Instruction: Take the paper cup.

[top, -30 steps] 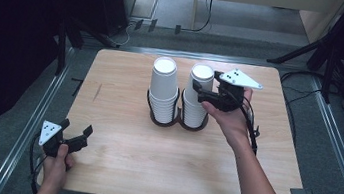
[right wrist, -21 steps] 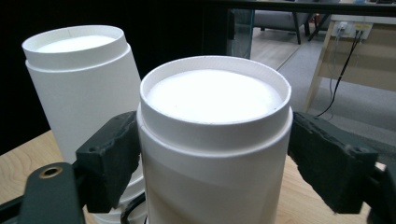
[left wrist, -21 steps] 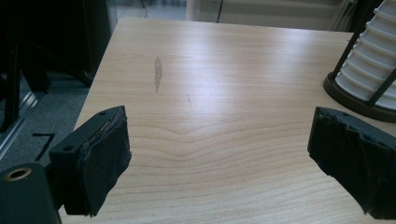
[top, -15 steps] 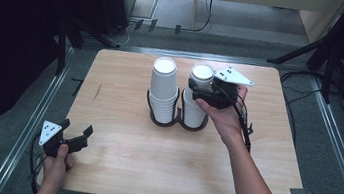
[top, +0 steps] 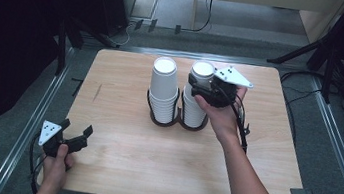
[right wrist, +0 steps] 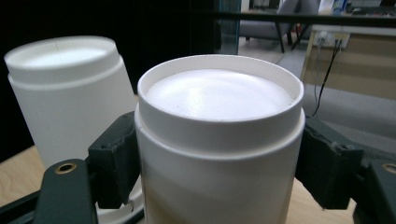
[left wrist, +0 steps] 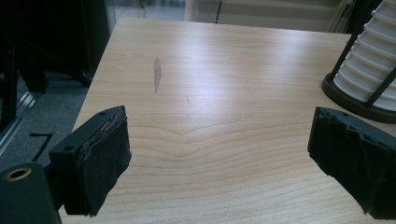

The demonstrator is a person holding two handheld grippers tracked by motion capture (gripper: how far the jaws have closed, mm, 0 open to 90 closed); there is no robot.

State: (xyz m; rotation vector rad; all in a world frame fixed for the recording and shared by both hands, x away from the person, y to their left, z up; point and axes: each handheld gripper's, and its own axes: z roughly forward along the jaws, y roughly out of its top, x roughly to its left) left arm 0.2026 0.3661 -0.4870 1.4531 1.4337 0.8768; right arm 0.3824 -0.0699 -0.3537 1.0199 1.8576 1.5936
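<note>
the right gripper [top: 200,87] has its jaws set on either side of the top cup [right wrist: 219,140] of the right stack [top: 195,105], one pad against each flank just under the rim, so it is pinching that cup. the stack sits upside down in a dark wire holder [top: 173,120] near the middle of the wooden table [top: 127,156], with a second stack [top: 164,88] just beside it in the same holder.

the main risk, as i judge it, is that the pinched cup does not come away alone. nested paper cups tend to stick, so a lift could drag one or more cups below with it, or tug the whole stack and tilt the holder. nothing is bracing the holder: the left gripper [top: 74,137] hangs with its jaws spread wide over bare wood at the near left corner, well apart from the cups.

a second risk is the squeeze itself. a thin paper wall gives easily, so a hard pinch could dent the cup out of round, while a light one could let it slip out between the pads during the lift.

the neighbouring stack stands very close, so a sideways pull could knock it.
</note>
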